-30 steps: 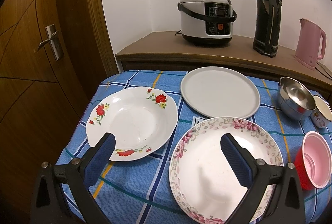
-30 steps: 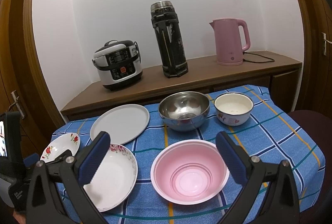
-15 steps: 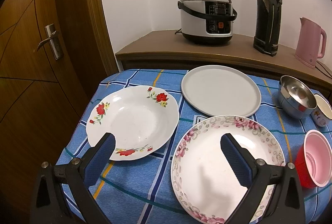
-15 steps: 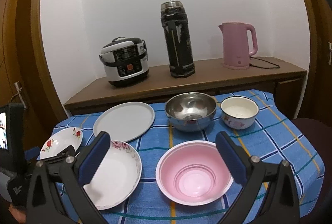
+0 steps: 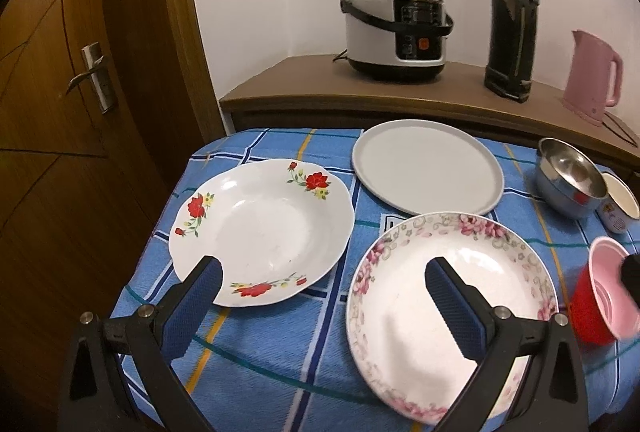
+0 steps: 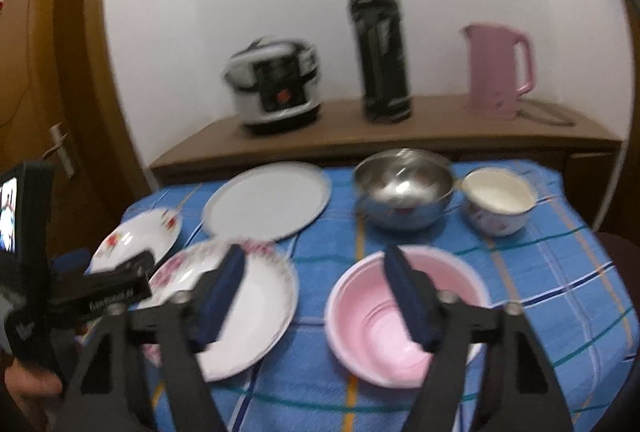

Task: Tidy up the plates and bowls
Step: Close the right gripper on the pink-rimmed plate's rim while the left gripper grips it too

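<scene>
1. Firstly, left wrist view: the left tool (image 5: 320, 296) hangs over the near edge of the worktop (image 5: 280, 344) with its jaws wide apart and nothing between them. Three plates lie apart from one another on the blue check cloth: a red-flower plate (image 5: 262, 232) at the left, a pink-flower plate (image 5: 452, 312) at the right under the right finger, and a grey plate (image 5: 427, 172) behind them. At the far right are a steel bowl (image 5: 568, 184), a small white bowl (image 5: 620, 200) just beside it, and a pink bowl (image 5: 604, 296) nearest the camera.

2. Right wrist view (blurred): the right tool (image 6: 316, 292) has just been closing to about half open, its pads pressing on nothing. Its right finger overlaps the near-left rim of the pink bowl (image 6: 408, 316); whether the rim lies between the pads cannot be told. The steel bowl (image 6: 404, 188) and white bowl (image 6: 498, 200) stand behind, close together.

3. Step in hand, as judged: nothing is stacked yet; the right tool appears to be lining up on the pink bowl. The next move calls for straddling the thin rim, then a firm pinch before lifting towards the other bowls.
</scene>
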The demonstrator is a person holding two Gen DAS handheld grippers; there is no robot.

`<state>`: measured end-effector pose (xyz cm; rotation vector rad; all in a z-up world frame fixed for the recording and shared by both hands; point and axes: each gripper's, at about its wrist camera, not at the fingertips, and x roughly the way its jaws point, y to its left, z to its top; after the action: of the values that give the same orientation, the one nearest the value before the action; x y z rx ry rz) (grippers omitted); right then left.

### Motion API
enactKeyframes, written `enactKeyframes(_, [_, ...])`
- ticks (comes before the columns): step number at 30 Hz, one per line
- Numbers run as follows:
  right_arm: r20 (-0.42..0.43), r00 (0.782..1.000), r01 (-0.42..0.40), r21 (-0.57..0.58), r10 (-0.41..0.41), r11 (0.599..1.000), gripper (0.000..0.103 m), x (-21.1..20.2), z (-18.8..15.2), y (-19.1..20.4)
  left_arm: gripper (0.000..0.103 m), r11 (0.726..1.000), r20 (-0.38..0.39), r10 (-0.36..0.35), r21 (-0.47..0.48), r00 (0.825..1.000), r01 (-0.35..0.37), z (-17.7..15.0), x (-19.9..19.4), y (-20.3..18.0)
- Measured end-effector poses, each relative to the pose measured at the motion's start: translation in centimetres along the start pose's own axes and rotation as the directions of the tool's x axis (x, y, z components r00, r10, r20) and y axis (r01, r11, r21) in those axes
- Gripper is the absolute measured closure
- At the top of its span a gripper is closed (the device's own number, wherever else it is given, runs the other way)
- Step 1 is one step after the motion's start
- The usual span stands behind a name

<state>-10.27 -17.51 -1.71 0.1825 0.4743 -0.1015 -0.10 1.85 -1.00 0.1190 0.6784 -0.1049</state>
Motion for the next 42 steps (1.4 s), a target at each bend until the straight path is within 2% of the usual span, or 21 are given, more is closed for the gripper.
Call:
enactKeyframes(2, [-0.05,0.997,-0.067,-0.011,0.067,0.998,0.058,0.6,-0.6,0.2,0.001,1.0,0.006,-0.017,0.017,1.0,0.017,-0.3,-0.3,0.3])
enactKeyframes(4, [-0.094,0.988,-0.128,-0.02,0.126,0.992,0.065,1.0,-1.2,0.6,0.002,0.999,0.002,-0.028,0.036,1.0,0.028,-0.6,-0.5,0.5])
enactKeyframes(6, [-0.141,0.971,-0.2,-0.021,0.195,0.98,0.067,1.4,-1.9,1.2,0.016,0.997,-0.012,-0.064,0.044,0.998,0.064,-0.9,-0.4,0.7])
enactKeyframes(7, [-0.159,0.962,-0.229,-0.022,0.222,0.973,0.067,1.5,-2.2,1.5,0.03,0.996,-0.024,-0.073,0.045,0.997,0.074,-0.9,-0.3,0.7])
enactKeyframes(8, [-0.178,0.953,-0.252,-0.021,0.244,0.968,0.067,1.6,-2.5,1.7,0.038,0.995,-0.044,-0.09,0.039,0.995,0.091,-1.0,0.0,0.8])
enactKeyframes(9, [-0.199,0.944,-0.272,-0.023,0.262,0.962,0.067,1.6,-3.0,1.9,0.04,0.993,-0.062,-0.112,0.029,0.992,0.114,-1.1,0.2,0.9])
enactKeyframes(13, [-0.254,0.934,-0.264,-0.02,0.251,0.964,0.065,2.1,-4.0,1.5,0.044,0.979,-0.126,-0.203,0.003,0.971,0.205,-1.9,1.0,1.0])
enactKeyframes(14, [-0.265,0.931,-0.264,-0.006,0.253,0.965,0.065,2.3,-4.0,1.2,0.05,0.978,-0.13,-0.208,0.004,0.969,0.21,-2.1,1.0,0.8])
enactKeyframes(16, [-0.297,0.914,-0.275,0.042,0.275,0.96,0.065,2.8,-4.3,0.6,0.056,0.972,-0.148,-0.232,0.002,0.962,0.234,-2.4,1.0,0.7])
enactKeyframes(19, [-0.323,0.902,-0.275,0.08,0.286,0.958,0.065,3.6,-4.6,0.2,0.056,0.965,-0.17,-0.261,-0.028,0.95,0.26,-2.5,1.3,0.8])
enactKeyframes(22, [-0.341,0.897,-0.263,0.1,0.281,0.96,0.065,4.2,-4.6,0.0,0.069,0.961,-0.193,-0.277,-0.044,0.941,0.274,-2.6,1.9,0.8])
enactKeyframes(26, [-0.349,0.89,-0.263,0.133,0.294,0.956,0.065,4.9,-4.5,0.0,0.07,0.951,-0.229,-0.309,-0.073,0.923,0.3,-2.8,2.7,1.0])
enactKeyframes(34, [-0.355,0.894,-0.237,0.142,0.273,0.961,0.065,6.2,-4.3,0.1,0.07,0.953,-0.214,-0.304,-0.062,0.928,0.298,-2.3,3.6,0.6])
enactKeyframes(42, [-0.365,0.891,-0.232,0.149,0.271,0.961,0.068,7.7,-4.1,0.0,0.07,0.934,-0.237,-0.356,-0.101,0.904,0.342,-2.1,5.2,1.0])
